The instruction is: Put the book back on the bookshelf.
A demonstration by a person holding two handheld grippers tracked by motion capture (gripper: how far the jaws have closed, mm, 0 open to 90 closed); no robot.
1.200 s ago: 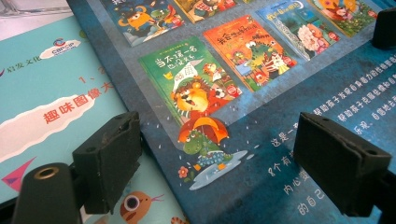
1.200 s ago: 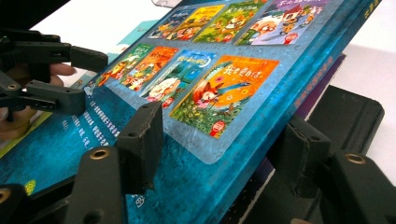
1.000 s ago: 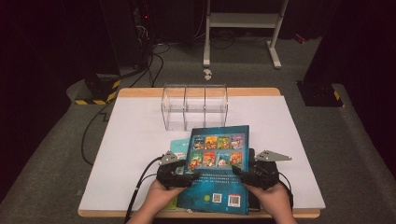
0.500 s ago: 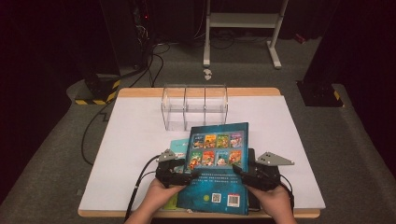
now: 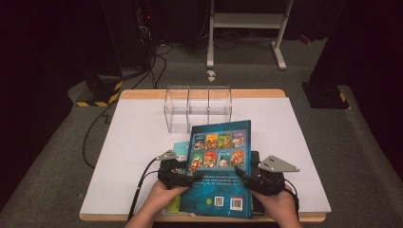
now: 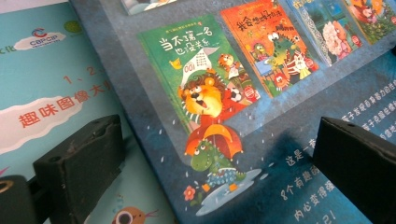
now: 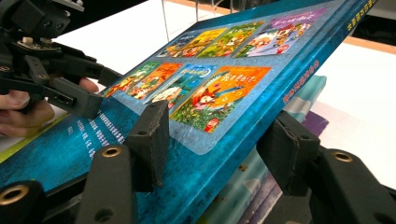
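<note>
My left tool (image 5: pixel 183 176) has just been opening off the blue book (image 5: pixel 219 166), its jaws now wide with nothing pinched, so my right tool (image 5: pixel 244 176) alone clamps the book's edge, tilted above the stack at the worktop's near edge.

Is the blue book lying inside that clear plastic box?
No, the blue book lies on a stack in front of the clear box, which stands behind it.

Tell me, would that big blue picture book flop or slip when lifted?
Probably stiff: the blue picture book stays flat with one edge raised off the stack. Its glossy cover may be slippery. The right tongs straddle its spine edge, and the left tongs stand open over the cover, so it may slide.
</note>
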